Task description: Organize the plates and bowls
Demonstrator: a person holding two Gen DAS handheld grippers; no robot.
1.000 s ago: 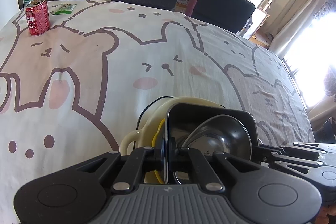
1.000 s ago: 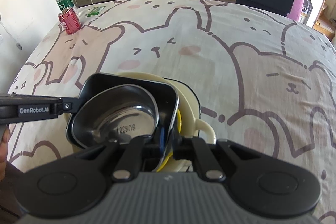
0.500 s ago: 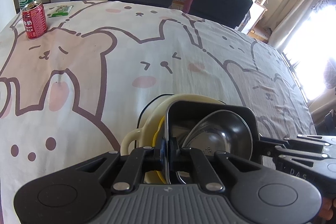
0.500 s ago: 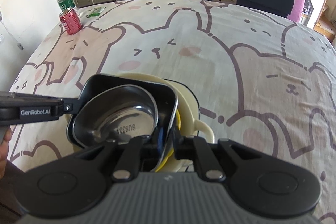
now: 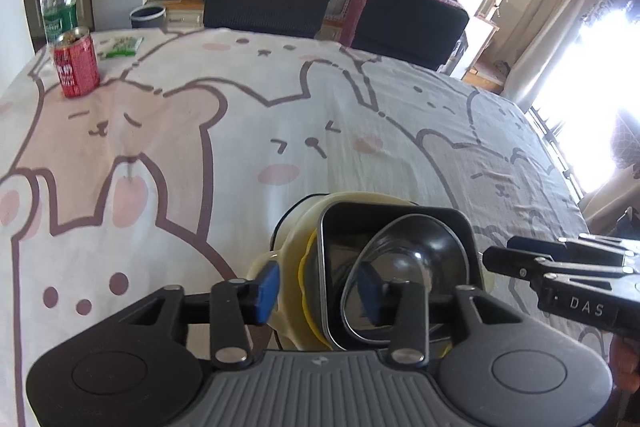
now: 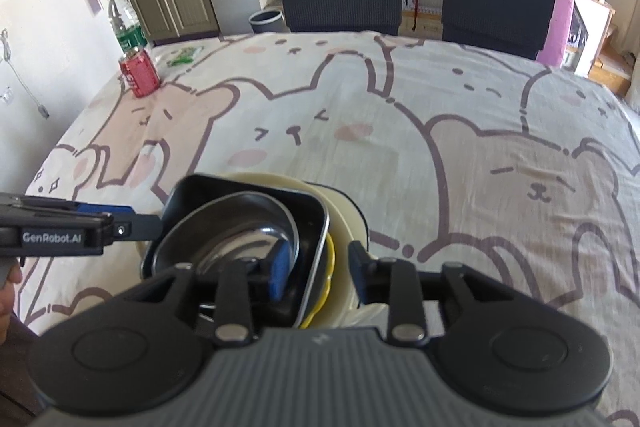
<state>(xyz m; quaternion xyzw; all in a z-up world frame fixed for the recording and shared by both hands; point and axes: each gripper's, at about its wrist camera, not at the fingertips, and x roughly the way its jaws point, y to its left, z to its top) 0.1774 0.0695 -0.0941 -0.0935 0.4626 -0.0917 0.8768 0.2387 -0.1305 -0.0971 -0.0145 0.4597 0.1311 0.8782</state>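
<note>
At the bottom centre of both wrist views sits the stack: a steel bowl [image 5: 404, 259] nested in a black square dish [image 5: 394, 227], over a yellow plate [image 5: 305, 291], all inside a cream bowl [image 5: 296, 227] on the desk [image 5: 240, 131].

Both grippers have just let go. Half a second ago each pair of fingers was pinched tight on the black dish's rim; now the left hand-held gripper [image 5: 318, 287] stands wide, its blue pads straddling the stack's left edge, and the right hand-held gripper [image 6: 318, 267] is likewise spread over the right edge, one pad [image 6: 280, 267] inside the steel bowl. Neither holds anything.

I judge the stack has been set down and released, so this nesting step looks done, with withdrawal the likely next move.

The stack itself has not shifted. In the upper left, the red can [image 5: 76, 67] and bottle [image 5: 59, 3] stand as before.
</note>
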